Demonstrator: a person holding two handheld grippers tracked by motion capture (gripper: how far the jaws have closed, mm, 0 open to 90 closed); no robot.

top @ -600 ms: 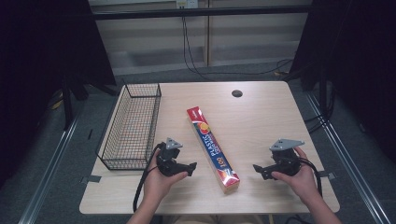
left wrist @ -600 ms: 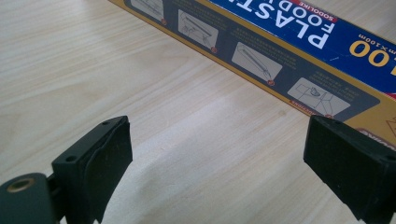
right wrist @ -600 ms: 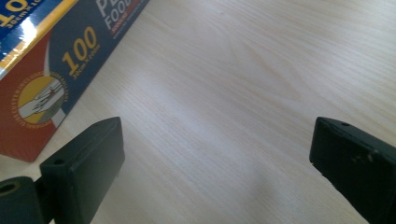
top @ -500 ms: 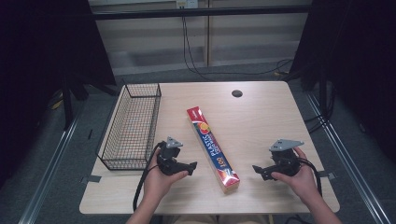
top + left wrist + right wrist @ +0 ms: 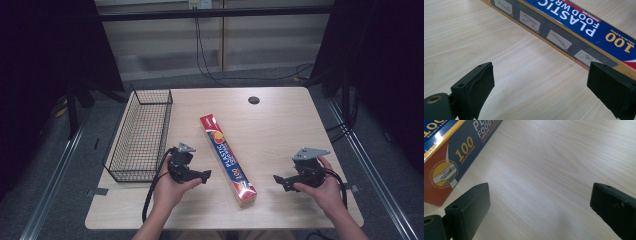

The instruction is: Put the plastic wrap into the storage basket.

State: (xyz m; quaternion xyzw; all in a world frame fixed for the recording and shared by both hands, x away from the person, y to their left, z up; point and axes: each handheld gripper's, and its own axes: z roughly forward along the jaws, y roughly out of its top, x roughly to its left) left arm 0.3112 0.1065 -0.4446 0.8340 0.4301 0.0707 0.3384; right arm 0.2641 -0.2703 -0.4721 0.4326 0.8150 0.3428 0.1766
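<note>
Now approach phase: box (image 5: 227, 160) lies flat between grippers, untouched. Left gripper (image 5: 205, 175) spread wide, empty, box just ahead. Right gripper (image 5: 276, 179) likewise released. Best: square jaws across narrow width, close evenly near middle.

My left gripper (image 5: 204, 175) held low in my left hand (image 5: 170, 187), jaws spread wide with nothing between them, my right gripper (image 5: 278, 181) likewise gaping in my right hand (image 5: 327, 187), both pointing inward toward each other
</note>
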